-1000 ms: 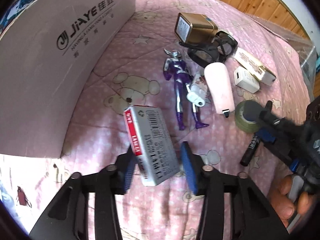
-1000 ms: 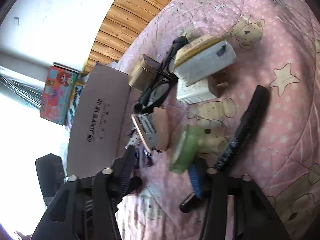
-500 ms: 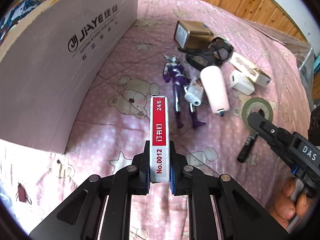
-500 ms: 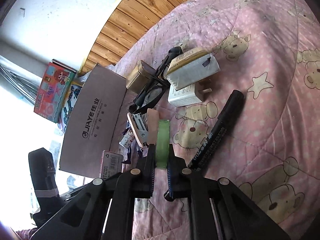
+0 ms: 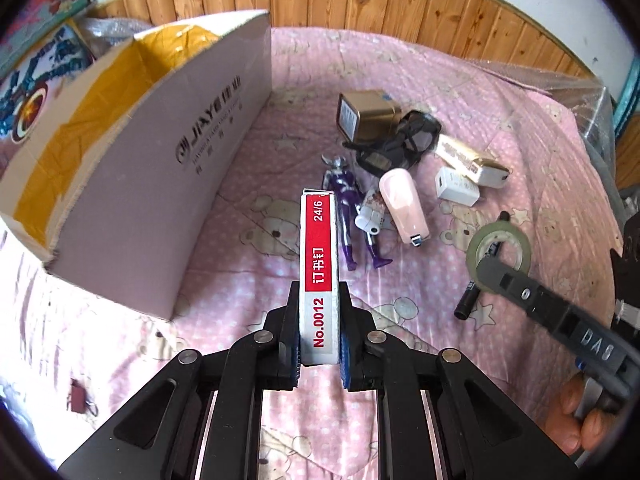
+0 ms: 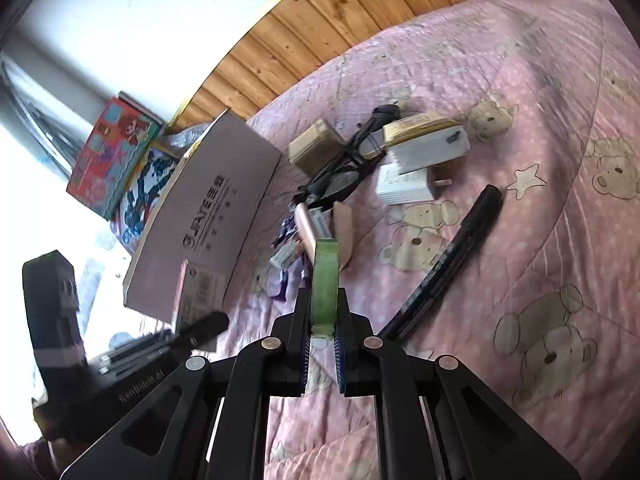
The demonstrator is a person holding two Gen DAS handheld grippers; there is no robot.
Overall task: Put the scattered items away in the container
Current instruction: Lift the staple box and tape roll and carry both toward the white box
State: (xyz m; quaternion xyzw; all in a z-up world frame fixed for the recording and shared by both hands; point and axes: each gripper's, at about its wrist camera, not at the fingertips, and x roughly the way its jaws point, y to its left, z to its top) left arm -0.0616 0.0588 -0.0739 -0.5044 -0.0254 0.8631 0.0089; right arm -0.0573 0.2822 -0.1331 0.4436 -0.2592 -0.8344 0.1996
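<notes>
My left gripper [image 5: 319,354] is shut on a red and white staple box [image 5: 319,264], held edge-up above the pink bedspread. The open cardboard box [image 5: 132,184] stands to its left, also in the right wrist view [image 6: 208,216]. My right gripper [image 6: 322,354] is shut on a green tape roll [image 6: 325,280], lifted off the bed; the roll also shows in the left wrist view [image 5: 500,252]. On the bed lie a purple figure [image 5: 346,208], a pink stapler [image 5: 404,204], a black marker [image 6: 448,264], a white charger [image 5: 458,186] and black glasses [image 5: 404,144].
A gold tin [image 5: 366,114] and a white and gold box [image 5: 470,160] lie at the back of the pile. Wooden wall panelling [image 5: 400,4] runs behind the bed. Picture boxes [image 6: 112,156] stand beyond the cardboard box.
Both grippers closed, the left on the staple box and the right on the tape roll, and lifted them. The left gripper has risen, so the cardboard box's inside shows.
</notes>
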